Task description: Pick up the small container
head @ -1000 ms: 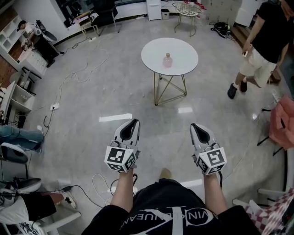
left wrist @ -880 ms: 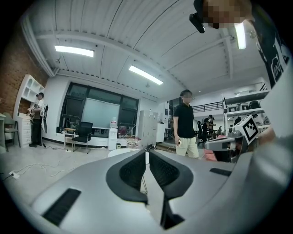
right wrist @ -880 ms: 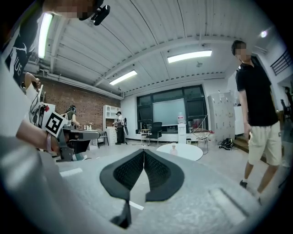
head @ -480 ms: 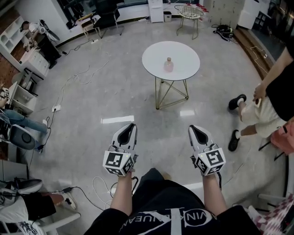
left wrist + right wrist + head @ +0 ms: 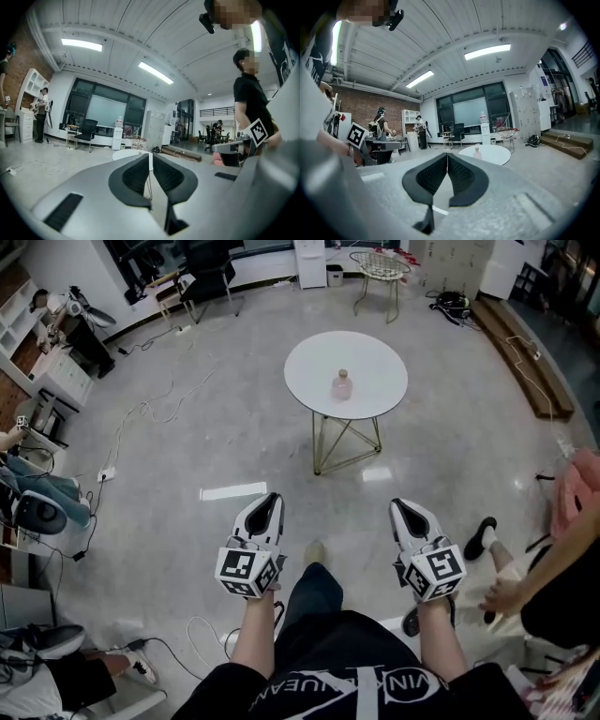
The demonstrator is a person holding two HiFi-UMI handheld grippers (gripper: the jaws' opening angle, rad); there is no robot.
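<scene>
Grey left gripper [image 5: 271, 499]: held low in front of the body on an outstretched bare forearm. It points roughly level across the floor [image 5: 187, 446] toward the desk [image 5: 375, 352], with its marker cube next to the wrist.
Left gripper jaws: pressed together, with nothing between them.
Right gripper [image 5: 400, 506]: held parallel to the left one at the same height, pointing the same way. The two are well apart, one on each side of the body.
Right gripper jaws: pressed together, with nothing between them.
Wearer's leg: one dark trouser leg reaches forward between the two grippers, with its shoe [image 5: 314, 552] on the floor.
Change, grippers: both have stayed side by side and closed across all three head views. Their place in the view has hardly changed.
Change, leg: the shoe now lies further forward than it did a second ago.
Change, bystander [image 5: 562, 587]: a second ago this person was walking at the upper right, beyond the desk. The bystander is now at the lower right edge, near the right forearm, with a hand [image 5: 506, 594] lowered.
Small container [image 5: 342, 384]: stands upright near the middle of the desk, well apart from both grippers. It is pale pink with a narrow neck, and its contents cannot be made out.
Desk: round white top on thin gold-coloured wire legs, standing ahead of the grippers.
</scene>
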